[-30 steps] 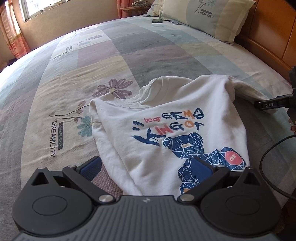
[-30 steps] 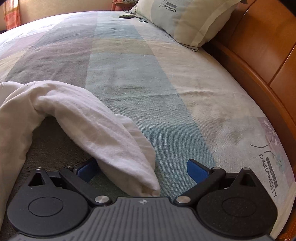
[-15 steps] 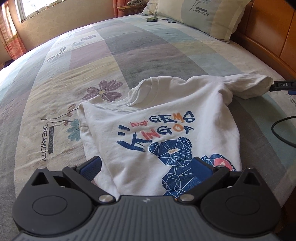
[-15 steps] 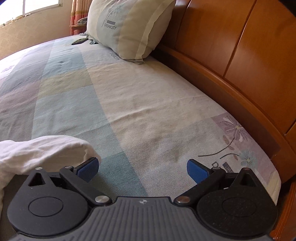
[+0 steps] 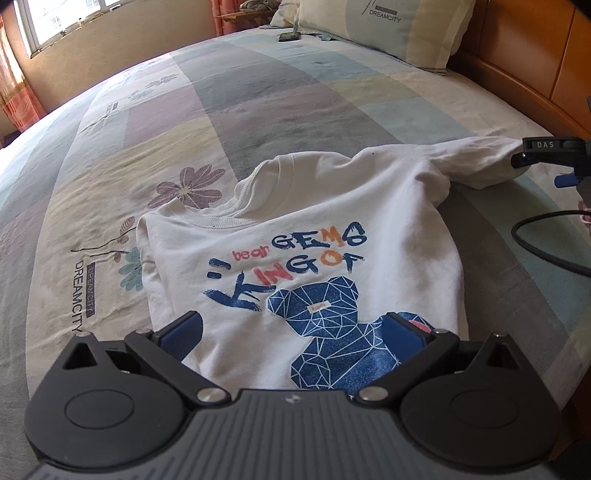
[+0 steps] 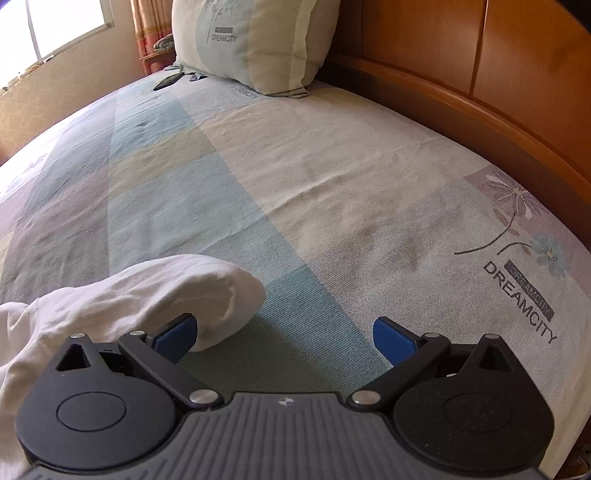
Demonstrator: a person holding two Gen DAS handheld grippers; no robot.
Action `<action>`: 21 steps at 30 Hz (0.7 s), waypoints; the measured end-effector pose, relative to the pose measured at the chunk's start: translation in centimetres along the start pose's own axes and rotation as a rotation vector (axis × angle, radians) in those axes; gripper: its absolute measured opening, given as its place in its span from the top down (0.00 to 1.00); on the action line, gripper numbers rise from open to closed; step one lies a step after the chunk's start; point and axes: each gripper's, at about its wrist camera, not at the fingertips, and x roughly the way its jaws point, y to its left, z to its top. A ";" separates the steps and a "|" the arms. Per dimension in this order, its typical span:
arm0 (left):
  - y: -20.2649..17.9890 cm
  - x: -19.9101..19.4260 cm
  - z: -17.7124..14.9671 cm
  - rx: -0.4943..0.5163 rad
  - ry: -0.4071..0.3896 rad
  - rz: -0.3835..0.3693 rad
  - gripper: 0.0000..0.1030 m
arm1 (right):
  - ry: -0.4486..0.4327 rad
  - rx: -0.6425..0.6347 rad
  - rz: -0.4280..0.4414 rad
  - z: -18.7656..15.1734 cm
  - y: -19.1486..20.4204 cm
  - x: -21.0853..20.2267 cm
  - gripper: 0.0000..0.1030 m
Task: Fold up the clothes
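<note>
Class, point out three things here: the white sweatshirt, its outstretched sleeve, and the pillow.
white sweatshirt (image 5: 295, 236): left wrist view, on the chest by the lettering.
sleeve (image 6: 177, 291): right wrist view, near the cuff end.
pillow (image 6: 255, 40): right wrist view, on its front face.

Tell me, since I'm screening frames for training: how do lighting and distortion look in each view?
Left wrist view: daylight from the window blows out to white, strong fisheye curves the bed, and the sweatshirt print stays sharp. Right wrist view: window similarly overexposed, headboard bowed, sleeve evenly lit with soft shadows.
</note>
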 end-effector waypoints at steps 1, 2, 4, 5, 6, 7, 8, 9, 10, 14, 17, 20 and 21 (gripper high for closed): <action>-0.1 0.1 -0.1 0.001 0.003 0.001 0.01 | 0.006 0.017 -0.005 0.1 -0.1 0.7 0.00; -0.2 0.1 -0.1 0.001 0.006 0.006 0.01 | 0.020 0.026 -0.011 0.2 -0.1 1.4 0.00; -0.2 0.0 -0.2 0.001 0.008 0.014 0.01 | 0.057 0.031 -0.028 0.0 0.1 2.8 0.00; -0.2 -0.1 -0.2 0.000 0.005 0.017 0.01 | 0.050 0.006 -0.043 -0.2 0.3 2.7 0.00; 0.0 -0.2 -0.2 -0.004 0.001 0.018 0.01 | 0.043 -0.018 -0.058 -0.5 0.5 2.6 0.00; 0.2 -0.2 -0.3 -0.011 0.000 0.018 0.01 | 0.036 -0.043 -0.074 -0.7 0.6 2.6 0.00; 0.4 -0.2 -0.3 -0.020 0.001 0.021 0.01 | 0.026 -0.075 -0.103 -0.8 0.6 2.4 0.00; 0.6 -0.1 -0.3 -0.031 0.002 0.025 0.01 | 0.013 -0.116 -0.146 -0.9 0.3 2.3 0.00; 0.8 0.0 -0.3 -0.039 0.003 0.028 0.01 | 0.000 -0.158 -0.189 -0.9 0.1 2.1 0.00; 1.2 0.2 -0.4 -0.044 0.000 0.019 0.01 | -0.031 -0.266 -0.292 0.3 -1.8 1.2 0.00; 1.2 0.2 -0.4 -0.037 -0.005 0.009 0.01 | -0.166 -0.398 -0.402 1.9 -1.0 -1.1 0.00; 1.2 0.3 -0.5 -0.040 -0.009 -0.001 0.01 | -0.331 -0.493 -0.465 3.4 0.6 -4.0 0.00; 1.3 0.3 -0.5 -0.042 -0.010 -0.001 0.01 | -0.379 -0.503 -0.445 3.6 1.3 -5.0 0.00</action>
